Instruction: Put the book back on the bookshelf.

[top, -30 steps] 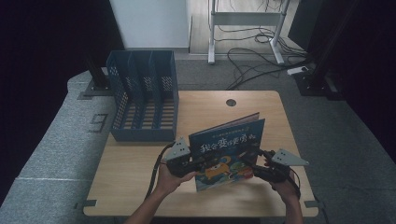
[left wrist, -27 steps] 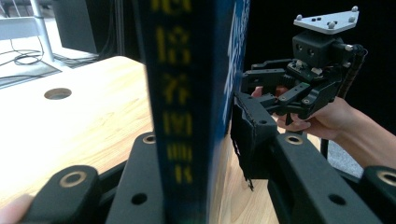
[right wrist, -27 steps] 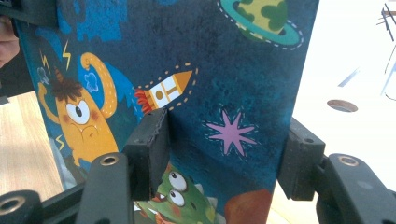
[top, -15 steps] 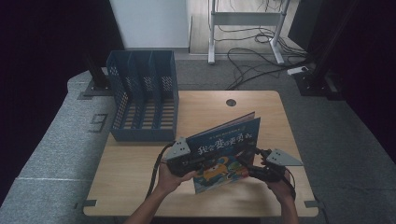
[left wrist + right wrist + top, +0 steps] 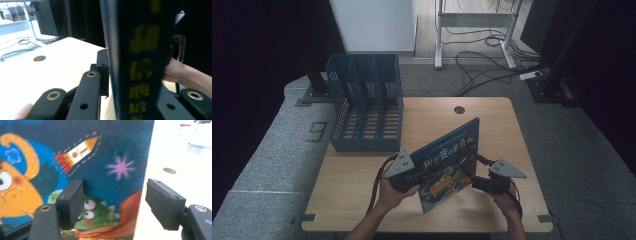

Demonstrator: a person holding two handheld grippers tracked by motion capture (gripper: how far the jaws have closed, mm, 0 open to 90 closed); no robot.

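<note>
Ref. landmark: table (image 5: 362, 200). Wooden table carries a blue file rack (image 5: 364, 110) w/ 3 slots at its far-left corner, slots open upward; likely the destination for the book, judging from layout. Picture book (image 5: 447, 162) is held above the near-centre of the table, standing on edge and tilted, cover facing the person's right; the near-upright pose probably suits sliding it spine-down into 1 slot. Left gripper (image 5: 412, 175) sits at the book's left edge over the near-centre of the table, jaws pinching the book: the left gripper view looks straight along the book (image 5: 140, 62) edge-on, w/ 1 jaw pressed on each side, so this grip carries the load. Right gripper (image 5: 477, 182) is at the book's right side, near-right of table centre; its jaws are spread, not clamping. Right gripper view shows cover (image 5: 75, 157) detail absent from the high view: rocket, pink star, green monster, and 1 jaw in front of the cover w/ the other past its edge. High view alone gives rack-to-book spacing: well apart. A round cable hole (image 5: 459, 109) lies far-centre on the table.
</note>
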